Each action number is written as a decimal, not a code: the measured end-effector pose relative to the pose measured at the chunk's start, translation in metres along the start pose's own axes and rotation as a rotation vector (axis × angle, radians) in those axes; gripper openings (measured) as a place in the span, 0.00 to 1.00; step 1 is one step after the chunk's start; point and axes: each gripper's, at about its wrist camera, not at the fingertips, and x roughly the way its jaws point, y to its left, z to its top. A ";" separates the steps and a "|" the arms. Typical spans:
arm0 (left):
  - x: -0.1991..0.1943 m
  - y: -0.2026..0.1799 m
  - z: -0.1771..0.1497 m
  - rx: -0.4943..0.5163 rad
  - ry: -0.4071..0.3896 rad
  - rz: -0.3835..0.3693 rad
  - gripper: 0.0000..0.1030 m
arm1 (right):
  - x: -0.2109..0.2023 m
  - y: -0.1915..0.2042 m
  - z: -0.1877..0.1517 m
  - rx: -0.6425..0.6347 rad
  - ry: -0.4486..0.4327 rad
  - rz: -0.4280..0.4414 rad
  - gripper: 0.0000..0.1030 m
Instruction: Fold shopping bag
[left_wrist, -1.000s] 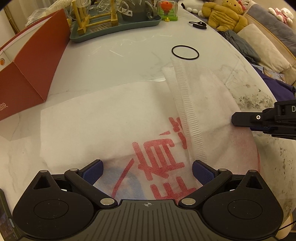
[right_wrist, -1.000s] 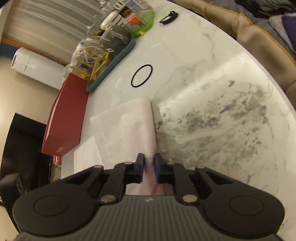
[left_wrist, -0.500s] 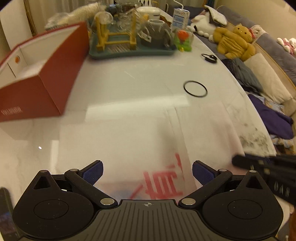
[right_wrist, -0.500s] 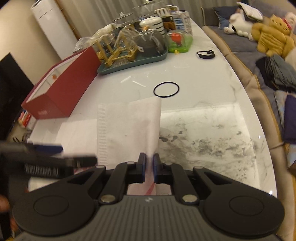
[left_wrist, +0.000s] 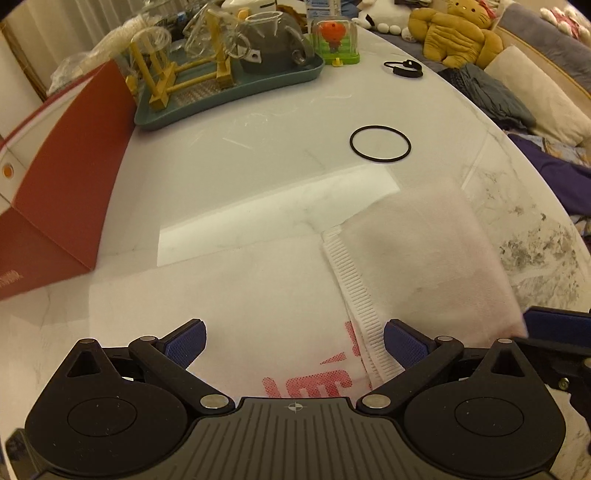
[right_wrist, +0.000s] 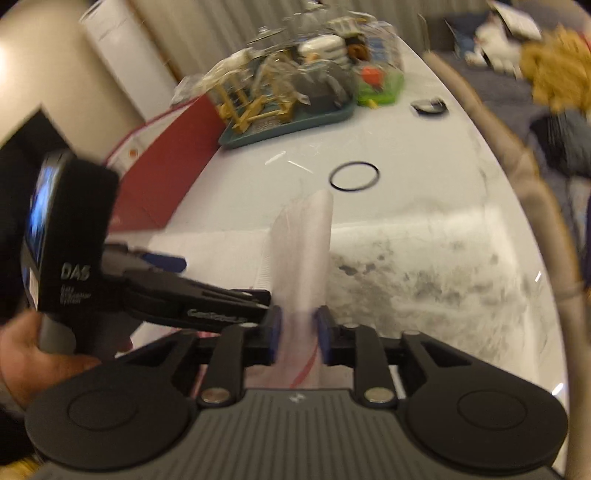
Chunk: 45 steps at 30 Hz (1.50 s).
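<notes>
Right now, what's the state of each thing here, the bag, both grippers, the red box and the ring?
Shopping bag: partly folded, right flap laid over.
Left gripper: open, empty.
Right gripper: jaws parted, fabric between.
Red box: open-topped.
Black ring: flat on table.

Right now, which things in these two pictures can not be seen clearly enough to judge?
- Red print on the shopping bag: left wrist view, cut off by the left gripper body.
- Right gripper jaws: right wrist view, motion blur; whether they pinch the bag fold is unclear.
- Items on the green tray: right wrist view, blurred.
- Red box: left wrist view, cut off by the left edge.
</notes>
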 end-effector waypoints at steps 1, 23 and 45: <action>0.001 0.002 0.000 -0.009 0.005 -0.008 1.00 | 0.001 -0.009 -0.003 0.041 0.013 0.038 0.37; 0.003 0.007 0.000 -0.055 0.020 -0.041 1.00 | 0.006 0.003 -0.020 0.060 0.032 -0.094 0.02; -0.034 0.058 0.002 -0.343 0.036 -0.453 1.00 | 0.059 0.085 -0.030 -0.615 0.115 -0.392 0.07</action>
